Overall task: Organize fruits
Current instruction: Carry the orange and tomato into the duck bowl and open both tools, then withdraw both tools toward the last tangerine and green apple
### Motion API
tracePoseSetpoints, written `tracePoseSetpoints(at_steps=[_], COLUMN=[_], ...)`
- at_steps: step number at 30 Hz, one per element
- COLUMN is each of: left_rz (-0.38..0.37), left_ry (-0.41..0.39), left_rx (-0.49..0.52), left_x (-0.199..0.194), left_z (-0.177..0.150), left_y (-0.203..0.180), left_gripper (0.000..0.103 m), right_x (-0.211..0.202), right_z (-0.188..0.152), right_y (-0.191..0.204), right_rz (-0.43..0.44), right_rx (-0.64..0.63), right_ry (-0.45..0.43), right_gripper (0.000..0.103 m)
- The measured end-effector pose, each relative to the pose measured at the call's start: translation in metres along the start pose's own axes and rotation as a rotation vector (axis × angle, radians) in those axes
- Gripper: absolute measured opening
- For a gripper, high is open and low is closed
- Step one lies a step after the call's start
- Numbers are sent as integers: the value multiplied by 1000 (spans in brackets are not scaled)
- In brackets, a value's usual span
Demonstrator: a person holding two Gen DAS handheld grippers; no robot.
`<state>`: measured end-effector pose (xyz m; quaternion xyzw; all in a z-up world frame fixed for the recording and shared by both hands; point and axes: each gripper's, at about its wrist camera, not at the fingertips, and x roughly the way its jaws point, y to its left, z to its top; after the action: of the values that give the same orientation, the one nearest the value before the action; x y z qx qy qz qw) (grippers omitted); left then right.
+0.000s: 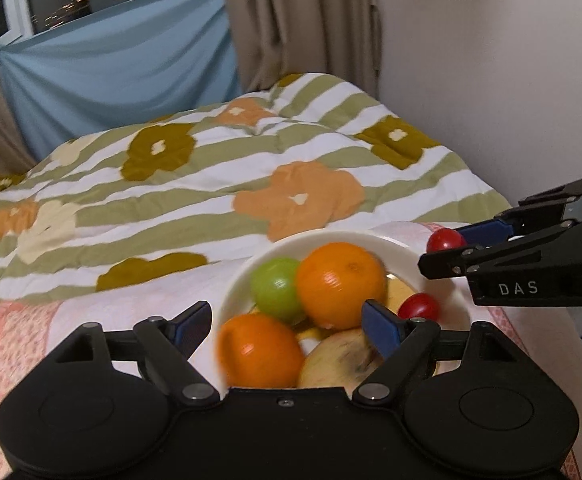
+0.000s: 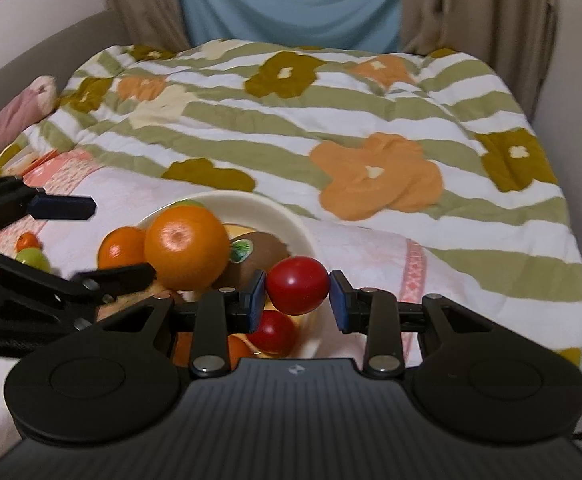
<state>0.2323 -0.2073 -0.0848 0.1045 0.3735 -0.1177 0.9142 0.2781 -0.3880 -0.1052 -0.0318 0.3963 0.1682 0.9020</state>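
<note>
A white bowl (image 1: 427, 256) on the bed holds two oranges (image 1: 341, 282), a green fruit (image 1: 277, 290), an apple (image 1: 339, 360) and a red tomato (image 1: 419, 306). My left gripper (image 1: 289, 328) is open above the bowl's near side, its fingers either side of the near orange (image 1: 261, 350). My right gripper (image 2: 297, 300) is shut on a red tomato (image 2: 297, 284) over the bowl's (image 2: 291, 216) right rim; it also shows in the left wrist view (image 1: 445, 246). A kiwi (image 2: 259, 256) and a second red tomato (image 2: 275, 332) lie in the bowl.
A flowered striped quilt (image 2: 371, 120) covers the bed behind the bowl. A pink cloth (image 2: 371, 256) lies under the bowl. A small orange fruit (image 2: 27, 241) and a green fruit (image 2: 33, 258) lie on the bed to the left. A pink soft object (image 2: 19, 112) is far left. Walls and curtains close in behind.
</note>
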Motion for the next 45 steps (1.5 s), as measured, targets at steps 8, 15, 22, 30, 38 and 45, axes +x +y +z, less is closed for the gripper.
tracePoseSetpoints(at_steps=[8,15,22,30,38,45], left_rz=[53,81,91,102,120,127], left_ry=[9,13,17,-15,-60,-101], left_rx=[-69,-89,-116,-117,-144,-152], left_x=[-18,-27,-36,-57,-92,-120], left_z=[-13,-22,-31,-34,-35,-48], left_y=[21,29,35,32,47,69], left_gripper=[92,92,92,92,92,92], right_x=[16,19,5,-26,-71,-102], right_z=[-4,-9,-16,-20,-20,-21], right_y=[4,12,15,19,41,75], right_rz=[23,-17,-55,-84,-117,-156], right_rx=[-44,-73,-33,-11,6,20], right_ry=[21,-16,-42,-64,-95,-126], right_gripper=[49,63,99,99,99,99])
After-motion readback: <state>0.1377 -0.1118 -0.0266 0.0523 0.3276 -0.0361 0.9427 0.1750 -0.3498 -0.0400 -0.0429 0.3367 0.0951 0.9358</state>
